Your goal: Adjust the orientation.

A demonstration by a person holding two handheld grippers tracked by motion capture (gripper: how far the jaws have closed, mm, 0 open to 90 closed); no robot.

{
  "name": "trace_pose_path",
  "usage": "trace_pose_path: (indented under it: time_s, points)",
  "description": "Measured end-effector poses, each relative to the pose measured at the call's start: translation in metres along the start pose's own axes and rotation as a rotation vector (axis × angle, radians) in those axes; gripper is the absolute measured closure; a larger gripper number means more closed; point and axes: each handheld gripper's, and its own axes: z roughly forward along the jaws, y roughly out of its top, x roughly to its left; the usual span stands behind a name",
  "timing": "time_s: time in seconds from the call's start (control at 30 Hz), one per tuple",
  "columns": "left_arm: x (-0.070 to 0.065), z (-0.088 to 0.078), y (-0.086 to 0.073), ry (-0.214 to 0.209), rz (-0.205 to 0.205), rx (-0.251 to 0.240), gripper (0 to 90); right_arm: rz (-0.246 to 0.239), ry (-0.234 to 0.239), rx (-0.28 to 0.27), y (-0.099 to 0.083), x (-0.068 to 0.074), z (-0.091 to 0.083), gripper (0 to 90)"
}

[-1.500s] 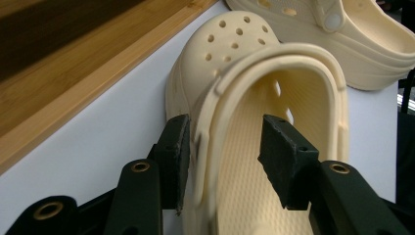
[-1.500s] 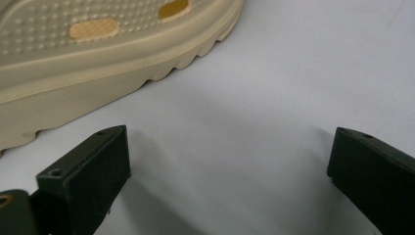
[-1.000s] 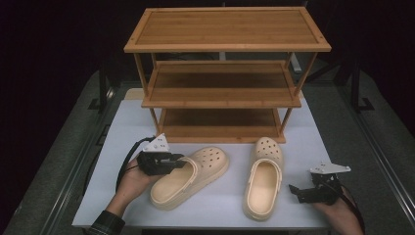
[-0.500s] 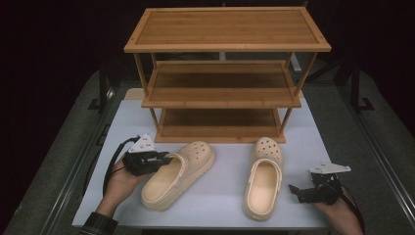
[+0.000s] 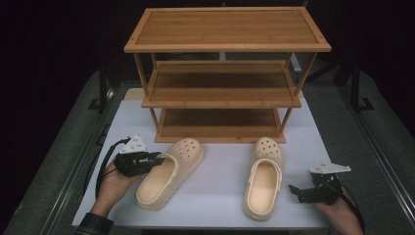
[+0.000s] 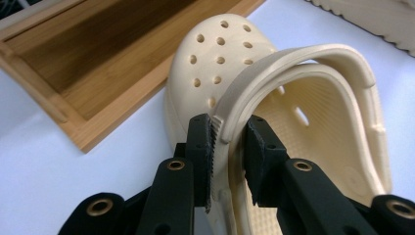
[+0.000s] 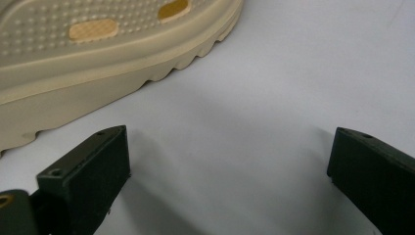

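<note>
Two cream clogs, one three-shelf wooden rack, white desk.
High view: left clog points far-right, right clog points far.
Left gripper view: left hand-held gripper clamps the heel rim.
Right gripper view: right hand-held gripper is wide apart, beside the clog sole.
</note>
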Motion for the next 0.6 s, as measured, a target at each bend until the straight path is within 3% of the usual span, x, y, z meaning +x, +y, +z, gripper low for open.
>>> trace_pose_path:
  time_s: [0.1,0.3,0.6]
  points:
    - [-0.002,-0.0001,0.0004,-0.01,-0.001,0.001,72.8,0.0,0.0,0.0,0.0,0.0,0.0,1.7]
    - [0.0025,-0.0017,-0.0026,-0.051,-0.058,-0.025,66.2,0.0,0.0,0.001,0.0,0.0,0.0,1.7]
    - [0.0049,-0.0074,-0.0043,-0.083,-0.103,-0.049,50.1,0.0,0.0,0.0,0.0,0.0,0.0,1.7]
